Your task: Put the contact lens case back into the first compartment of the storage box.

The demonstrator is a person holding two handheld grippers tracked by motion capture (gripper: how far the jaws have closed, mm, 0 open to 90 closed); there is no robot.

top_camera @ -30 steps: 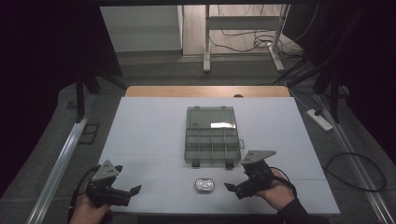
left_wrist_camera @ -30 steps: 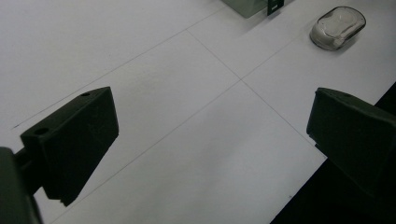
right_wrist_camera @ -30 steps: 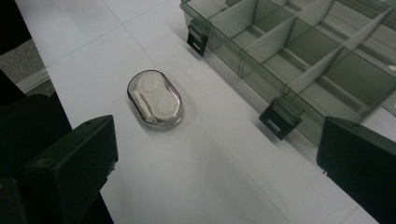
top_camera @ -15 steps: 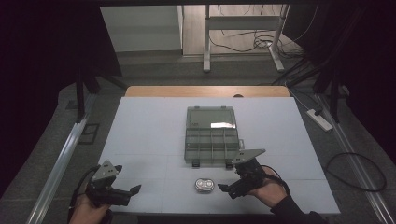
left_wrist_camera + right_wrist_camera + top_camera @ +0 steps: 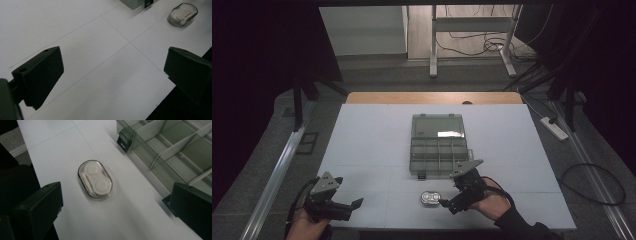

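1. As the right gripper closed in on the small oval case, its jaws stood wide apart and held nothing; the case lay just ahead of them, apart from both.
2. Compared with one second earlier, this gripper had shifted toward the case from a position further to the person's right. Half a second earlier it was already partway across. The case itself had not moved on the worktop.
3. From the right gripper view, the oval case sat between and beyond the two jaws, lying flat, its clear lid showing two round white wells and a small white bar beside them. It rested near the front wall of the compartment box, close to a black latch but not touching it.
4. The compartment box stood beyond the right gripper with its lid folded back; its compartments appeared empty so far as could be told.
5. The left gripper was held well apart from the case, toward the near left corner of the worktop, jaws fully spread and empty. Its position matched both earlier frames.
6. Assessment: the approach indicated a pick-up of the case in preparation, not yet made. The jaws were not yet astride it; further advance and lowering would be required before closing.
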